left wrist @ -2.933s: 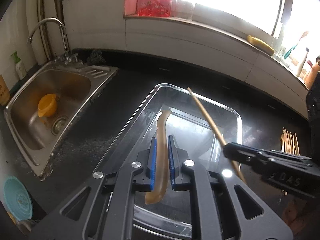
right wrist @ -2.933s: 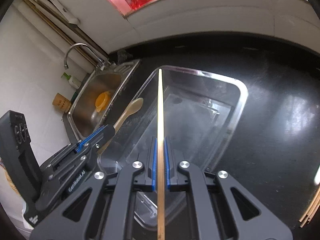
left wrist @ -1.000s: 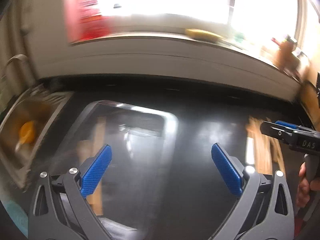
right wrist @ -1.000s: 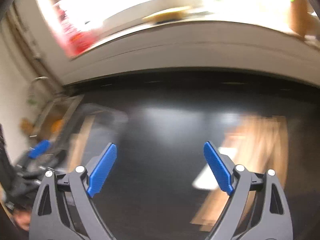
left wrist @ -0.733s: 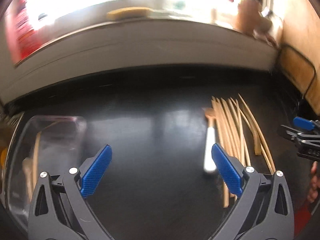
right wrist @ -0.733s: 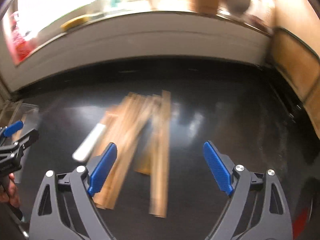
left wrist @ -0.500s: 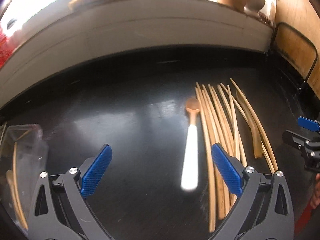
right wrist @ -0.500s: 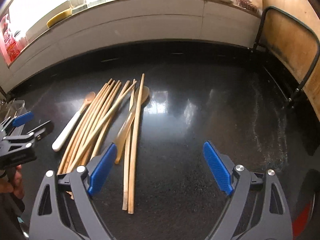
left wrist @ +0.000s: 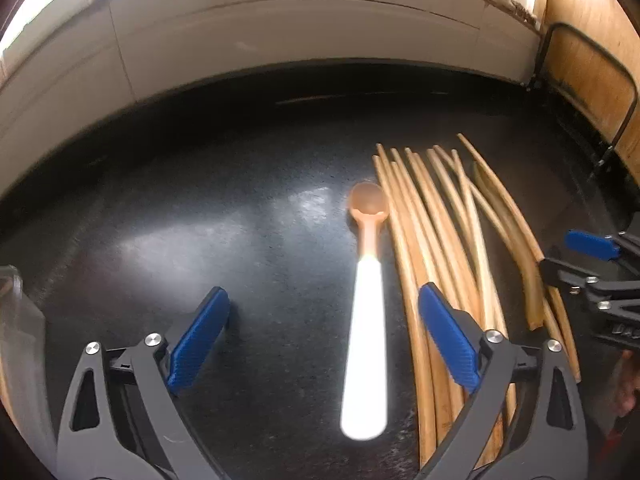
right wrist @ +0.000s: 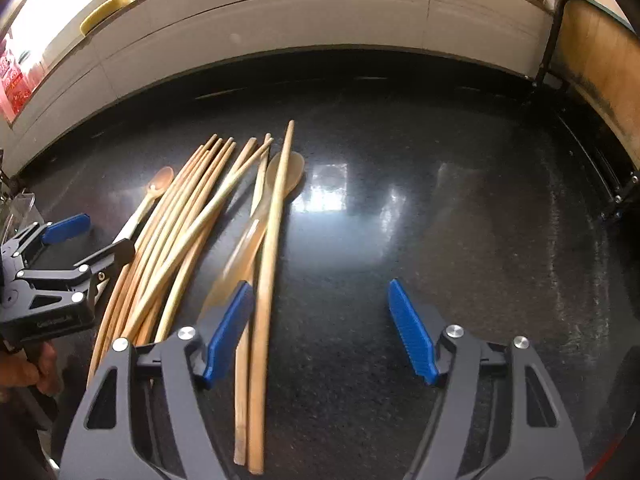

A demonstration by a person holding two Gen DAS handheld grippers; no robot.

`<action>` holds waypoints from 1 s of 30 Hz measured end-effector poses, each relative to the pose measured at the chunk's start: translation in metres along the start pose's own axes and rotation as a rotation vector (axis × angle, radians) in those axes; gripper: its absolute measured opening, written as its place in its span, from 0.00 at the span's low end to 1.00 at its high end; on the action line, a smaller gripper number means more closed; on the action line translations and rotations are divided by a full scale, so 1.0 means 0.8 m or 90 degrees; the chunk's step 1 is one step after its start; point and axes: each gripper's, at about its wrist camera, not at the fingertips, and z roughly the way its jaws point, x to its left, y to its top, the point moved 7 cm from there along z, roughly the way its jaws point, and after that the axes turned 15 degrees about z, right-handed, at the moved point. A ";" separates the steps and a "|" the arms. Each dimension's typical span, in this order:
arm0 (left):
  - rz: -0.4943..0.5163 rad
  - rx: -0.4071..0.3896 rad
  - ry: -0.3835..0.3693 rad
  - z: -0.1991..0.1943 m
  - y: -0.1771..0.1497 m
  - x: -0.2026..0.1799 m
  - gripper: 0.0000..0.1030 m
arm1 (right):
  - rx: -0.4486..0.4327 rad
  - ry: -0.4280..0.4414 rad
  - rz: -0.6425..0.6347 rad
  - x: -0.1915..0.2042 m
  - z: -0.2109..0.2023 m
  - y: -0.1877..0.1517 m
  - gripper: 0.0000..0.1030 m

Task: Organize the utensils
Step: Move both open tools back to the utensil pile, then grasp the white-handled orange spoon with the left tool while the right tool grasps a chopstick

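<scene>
1. The left gripper (left wrist: 322, 338) is spread wide and holds nothing. It hangs above the black counter (left wrist: 200, 208).
2. Between its blue pads (left wrist: 198, 340) lies the spoon (left wrist: 366, 312), with a white handle and a small orange bowl that points away from the camera.
3. The right pad of this gripper is over the left edge of the chopsticks (left wrist: 436, 240), a bundle of long wooden sticks just beside the spoon.
4. The right gripper (right wrist: 320, 330) is also spread wide and empty, above the counter (right wrist: 460, 208).
5. Its left pad (right wrist: 226, 334) is over the right side of the chopsticks (right wrist: 180, 224); its right pad is over bare counter.
6. A wooden spoon (right wrist: 256, 232) lies among the sticks, and one long stick crosses its bowl.
7. The corner of a clear box (left wrist: 20, 320) shows at the left edge of the left view.
8. A white tiled wall (right wrist: 280, 16) runs behind the counter.
</scene>
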 end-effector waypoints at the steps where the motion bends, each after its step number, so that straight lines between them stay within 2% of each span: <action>1: 0.010 -0.001 0.007 0.001 0.001 -0.001 0.86 | -0.002 -0.006 -0.002 0.000 0.004 0.002 0.61; 3: 0.028 0.000 0.018 0.004 0.002 -0.004 0.74 | -0.010 -0.013 -0.010 0.000 0.006 0.004 0.57; 4: 0.042 -0.003 0.025 0.005 0.003 -0.007 0.71 | -0.012 -0.012 -0.011 0.001 0.006 0.005 0.55; 7: 0.040 -0.008 0.025 0.008 0.007 -0.009 0.56 | -0.013 -0.004 -0.025 0.007 0.005 0.006 0.38; 9: 0.044 -0.008 0.027 0.008 0.009 -0.012 0.31 | -0.008 0.002 -0.025 0.010 0.006 0.008 0.20; 11: 0.039 -0.003 0.031 0.009 0.010 -0.013 0.23 | -0.003 0.010 -0.011 0.007 0.006 0.011 0.10; 14: 0.025 0.004 0.018 0.004 0.009 -0.006 0.14 | 0.011 0.029 0.012 0.000 0.006 0.014 0.08; 22: -0.048 0.007 0.014 -0.012 0.002 0.017 0.13 | 0.020 0.056 0.055 -0.016 -0.003 0.014 0.07; 24: -0.050 -0.003 0.018 -0.023 0.004 0.021 0.13 | 0.018 0.058 0.056 -0.018 -0.007 0.014 0.07; 27: -0.050 0.004 -0.010 -0.023 0.005 0.021 0.14 | 0.029 0.058 0.056 -0.021 -0.002 0.010 0.07; 30: -0.071 0.019 0.002 -0.014 -0.001 0.032 0.15 | 0.026 0.054 0.055 -0.023 -0.006 0.007 0.07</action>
